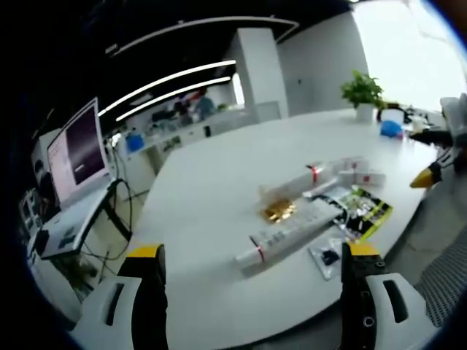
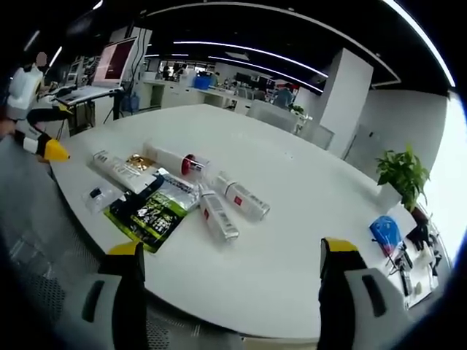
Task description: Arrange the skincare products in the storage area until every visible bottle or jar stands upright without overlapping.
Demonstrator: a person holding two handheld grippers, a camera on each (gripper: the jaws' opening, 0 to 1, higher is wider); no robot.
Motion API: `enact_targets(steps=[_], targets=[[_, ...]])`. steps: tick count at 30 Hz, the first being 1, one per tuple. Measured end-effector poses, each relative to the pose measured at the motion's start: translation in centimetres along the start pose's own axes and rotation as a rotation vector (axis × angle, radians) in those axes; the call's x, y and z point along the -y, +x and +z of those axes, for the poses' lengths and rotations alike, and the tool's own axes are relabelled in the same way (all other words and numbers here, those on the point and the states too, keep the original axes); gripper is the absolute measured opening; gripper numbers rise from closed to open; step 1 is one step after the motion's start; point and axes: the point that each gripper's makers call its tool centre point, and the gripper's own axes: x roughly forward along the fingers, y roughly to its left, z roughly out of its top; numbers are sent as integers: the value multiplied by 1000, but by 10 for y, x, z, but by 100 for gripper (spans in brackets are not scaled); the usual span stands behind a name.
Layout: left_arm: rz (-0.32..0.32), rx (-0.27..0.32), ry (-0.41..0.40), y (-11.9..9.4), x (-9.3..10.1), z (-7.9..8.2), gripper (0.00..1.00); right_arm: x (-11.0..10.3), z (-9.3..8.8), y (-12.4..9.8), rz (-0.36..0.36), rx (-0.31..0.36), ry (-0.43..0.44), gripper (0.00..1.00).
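Several white skincare tubes and bottles lie flat in a cluster on the white table (image 1: 211,182). A long white tube (image 1: 281,237) lies nearest my left gripper (image 1: 254,251), whose jaws stand wide open just short of the table edge. Another tube with a red band (image 1: 303,179) lies behind it, beside a gold packet (image 1: 279,211). In the right gripper view, the red-banded tube (image 2: 175,159) and two white bottles (image 2: 244,198) (image 2: 217,215) lie on their sides beyond my right gripper (image 2: 232,248), which is open and holds nothing.
A green and black pouch (image 2: 149,211) and a small clear sachet (image 2: 96,195) lie at the table edge. A potted plant (image 2: 401,171) and a blue item (image 2: 384,232) stand far off. A monitor (image 1: 76,149) sits on a side desk.
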Motion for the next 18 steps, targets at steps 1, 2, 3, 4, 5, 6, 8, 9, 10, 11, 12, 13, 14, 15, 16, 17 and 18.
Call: enact_targets(steps=[1, 2, 3, 4, 5, 6, 8, 9, 10, 11, 12, 13, 14, 15, 16, 17, 18], targets=[[2, 2, 0, 0, 0, 0, 97, -2, -1, 0, 9, -6, -5, 100], [8, 3, -2, -1, -1, 1, 97, -3, 0, 0, 14, -2, -9, 100], [11, -1, -2, -1, -2, 0, 97, -3, 0, 0, 16, 0, -8, 100], [9, -8, 0, -1, -1, -1, 97, -3, 0, 0, 18, 0, -5, 100], [7, -12, 0, 0, -1, -1, 97, -3, 0, 0, 18, 0, -6, 100], [10, -22, 4, 0, -1, -2, 97, -4, 0, 0, 20, 0, -7, 100], [6, -30, 10, 0, 0, -3, 97, -3, 0, 0, 20, -2, -9, 100], [7, -26, 12, 0, 0, -2, 97, -3, 1, 0, 18, 1, -12, 100], [8, -22, 11, 0, -1, -1, 97, -2, 1, 0, 14, 2, -11, 100], [9, -20, 10, 0, -1, -1, 97, -2, 1, 0, 11, 3, -9, 100], [7, -16, 11, 0, 0, 0, 97, -1, 2, 0, 9, 6, -8, 100], [0, -12, 13, 0, 1, 1, 97, 0, 2, 0, 4, 7, -6, 100], [-13, -11, 13, 0, 3, 1, 97, 1, 2, 0, 2, 4, -5, 100], [-14, -5, 14, 0, 3, 3, 97, 1, 1, -1, 0, 1, -5, 100], [-15, -4, 14, 0, 3, 3, 97, 1, 1, -1, -2, 1, -5, 100], [-21, -6, 13, 0, 5, 3, 97, 1, 1, -1, -2, 3, -7, 100], [-33, -9, 9, 0, 7, 2, 97, 1, 2, -1, -2, 8, -9, 100]])
